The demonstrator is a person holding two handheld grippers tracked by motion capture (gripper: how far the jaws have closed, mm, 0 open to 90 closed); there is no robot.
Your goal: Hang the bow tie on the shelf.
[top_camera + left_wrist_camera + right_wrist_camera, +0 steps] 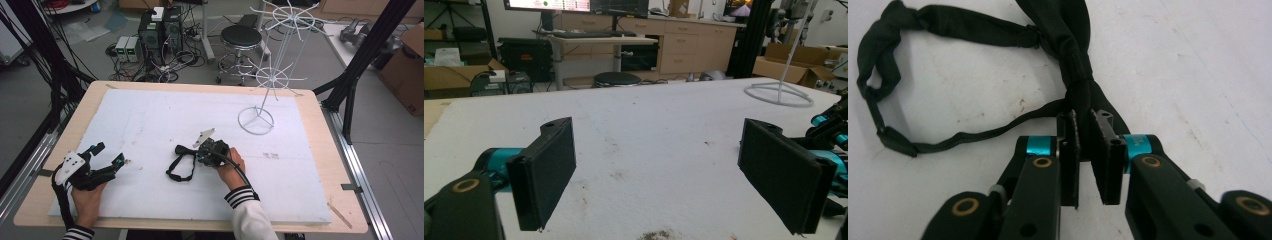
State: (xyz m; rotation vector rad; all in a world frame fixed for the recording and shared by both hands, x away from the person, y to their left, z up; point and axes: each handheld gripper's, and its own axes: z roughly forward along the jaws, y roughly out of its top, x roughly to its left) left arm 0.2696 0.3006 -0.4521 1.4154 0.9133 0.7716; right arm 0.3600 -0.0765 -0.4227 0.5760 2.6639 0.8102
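A black bow tie (184,150) with a looped neck strap (179,172) lies mid-table on the white foam board (150,115). My right gripper (198,153) points left at it, held in a hand with a striped cuff. In the right gripper view my right gripper (1087,122) is shut on one wing of the bow tie (1075,55), with black fabric pinched between the pads. The strap (943,25) curls away to the left on the board. My left gripper (108,154) rests at the board's left, jaws wide open. Nothing lies between its fingers (546,170) in the left gripper view.
A white wire rack (274,77) stands on its ring base (256,120) at the board's far right, also seen as the rack base (779,94). Beyond the table are a black stool (241,37), computer boxes (160,27) with cables, and a cardboard box (407,65).
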